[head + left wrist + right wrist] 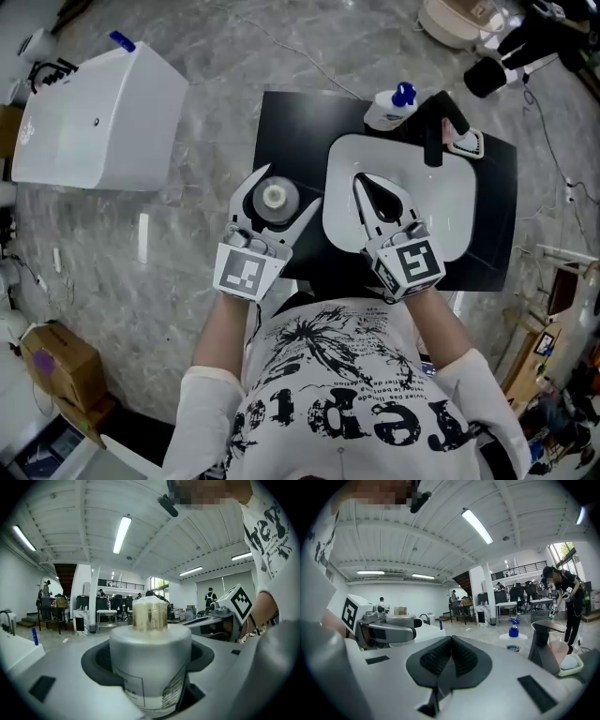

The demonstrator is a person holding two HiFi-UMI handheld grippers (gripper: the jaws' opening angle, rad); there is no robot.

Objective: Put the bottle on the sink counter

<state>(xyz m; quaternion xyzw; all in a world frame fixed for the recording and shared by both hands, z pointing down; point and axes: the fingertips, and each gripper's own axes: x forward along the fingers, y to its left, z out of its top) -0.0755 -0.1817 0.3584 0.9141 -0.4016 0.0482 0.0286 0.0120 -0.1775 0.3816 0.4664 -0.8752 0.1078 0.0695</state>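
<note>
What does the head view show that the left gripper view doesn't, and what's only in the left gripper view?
Only the head view shows the white sink, the black counter around it, the black faucet and a blue-capped bottle at the counter's back edge. Only the left gripper view shows the label on the pale-capped bottle and the ceiling lights. Both show the left gripper shut on the pale-capped bottle, and the right gripper beside it.

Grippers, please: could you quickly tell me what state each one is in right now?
The left gripper is shut on the bottle.
The right gripper is shut, with nothing between its jaws.
</note>
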